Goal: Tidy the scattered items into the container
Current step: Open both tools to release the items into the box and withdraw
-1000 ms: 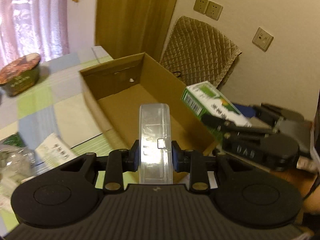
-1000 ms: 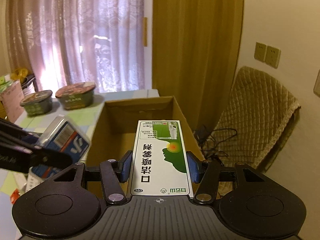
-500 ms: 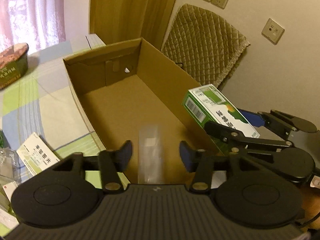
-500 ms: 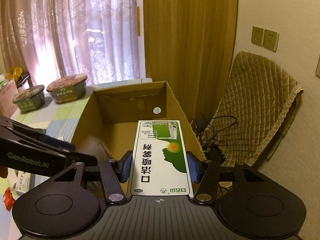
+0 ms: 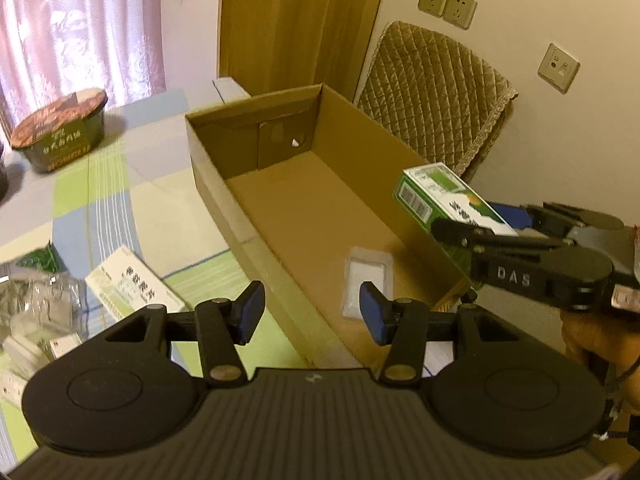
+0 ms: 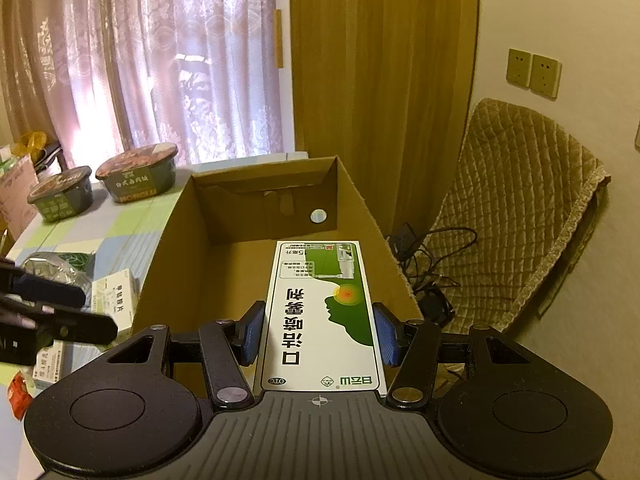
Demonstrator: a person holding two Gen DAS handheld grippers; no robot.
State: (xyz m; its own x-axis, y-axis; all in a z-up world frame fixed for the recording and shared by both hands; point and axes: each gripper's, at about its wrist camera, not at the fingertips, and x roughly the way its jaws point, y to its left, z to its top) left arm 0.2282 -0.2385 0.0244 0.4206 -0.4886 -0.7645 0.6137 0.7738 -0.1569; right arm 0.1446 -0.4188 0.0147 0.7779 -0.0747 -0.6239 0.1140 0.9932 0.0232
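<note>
While right hand-held gripper (image 6: 319, 334) pinches green box (image 6: 324, 312), only left view shows clear case (image 5: 368, 282) in carton (image 5: 256, 240), left hand-held gripper (image 5: 312, 312) spread

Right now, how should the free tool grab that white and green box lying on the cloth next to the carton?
Grip the white box across its two long edges, near the middle, coming straight down from above. It lies flat on the cloth, so only its thin sides offer a hold, and the short width should fit the open left tool. Come in on the side away from the carton wall.
</note>
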